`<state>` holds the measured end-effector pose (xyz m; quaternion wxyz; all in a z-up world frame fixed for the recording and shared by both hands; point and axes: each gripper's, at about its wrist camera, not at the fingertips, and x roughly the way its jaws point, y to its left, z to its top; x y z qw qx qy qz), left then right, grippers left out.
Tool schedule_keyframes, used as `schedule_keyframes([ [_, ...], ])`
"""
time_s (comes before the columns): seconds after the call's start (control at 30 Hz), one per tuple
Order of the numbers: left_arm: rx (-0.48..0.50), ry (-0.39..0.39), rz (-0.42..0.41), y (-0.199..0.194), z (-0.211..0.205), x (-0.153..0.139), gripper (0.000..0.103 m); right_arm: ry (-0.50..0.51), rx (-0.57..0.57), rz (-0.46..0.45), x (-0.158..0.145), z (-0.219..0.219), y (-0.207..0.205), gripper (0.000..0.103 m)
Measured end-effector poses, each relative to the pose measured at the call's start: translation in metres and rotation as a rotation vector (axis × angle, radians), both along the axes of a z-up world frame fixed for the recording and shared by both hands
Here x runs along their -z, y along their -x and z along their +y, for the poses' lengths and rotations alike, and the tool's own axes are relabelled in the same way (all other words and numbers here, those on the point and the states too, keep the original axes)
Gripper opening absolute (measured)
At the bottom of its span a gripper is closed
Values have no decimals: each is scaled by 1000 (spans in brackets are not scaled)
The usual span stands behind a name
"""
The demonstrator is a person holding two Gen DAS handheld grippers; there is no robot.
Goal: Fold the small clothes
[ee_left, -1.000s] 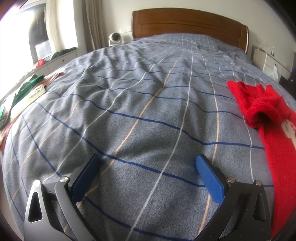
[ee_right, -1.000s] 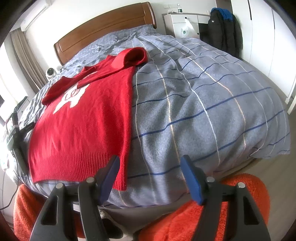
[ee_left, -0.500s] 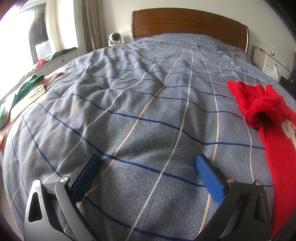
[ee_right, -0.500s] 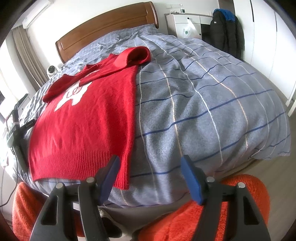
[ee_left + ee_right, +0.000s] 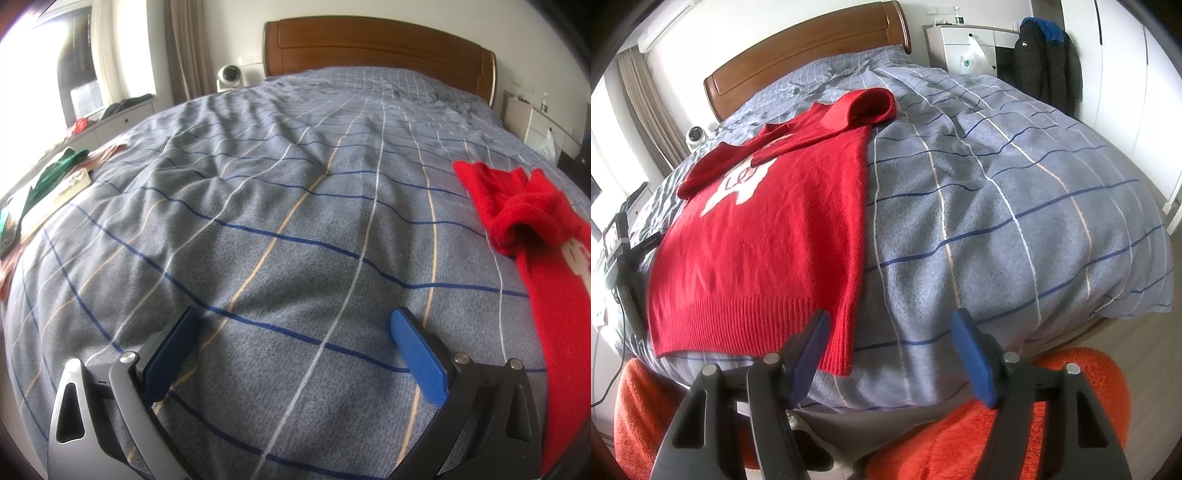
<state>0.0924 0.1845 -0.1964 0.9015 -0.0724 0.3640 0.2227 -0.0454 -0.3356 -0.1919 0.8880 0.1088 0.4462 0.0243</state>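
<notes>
A home bedroom is shown. A bed (image 5: 295,221) with a checked grey cover and a wooden headboard (image 5: 376,48) is seen, flanked by curtains (image 5: 184,48). A white cabinet (image 5: 967,48), a hung black jacket (image 5: 1045,62) and a wall air conditioner (image 5: 665,22) are also seen.

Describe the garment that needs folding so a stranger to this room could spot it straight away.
Start at the big bed with the wooden headboard and the grey-blue checked cover. On that cover, spread flat, lies a red knitted sweater with its ribbed hem toward the foot of the bed. It is the only bright red thing on the cover, and it has a white design on its chest.
</notes>
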Motion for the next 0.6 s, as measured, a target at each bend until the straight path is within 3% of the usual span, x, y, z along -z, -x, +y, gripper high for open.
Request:
schedule_keyframes([
  [0.6, 0, 0, 0, 0, 0, 0, 103, -2, 0, 6, 2, 0, 0, 67],
])
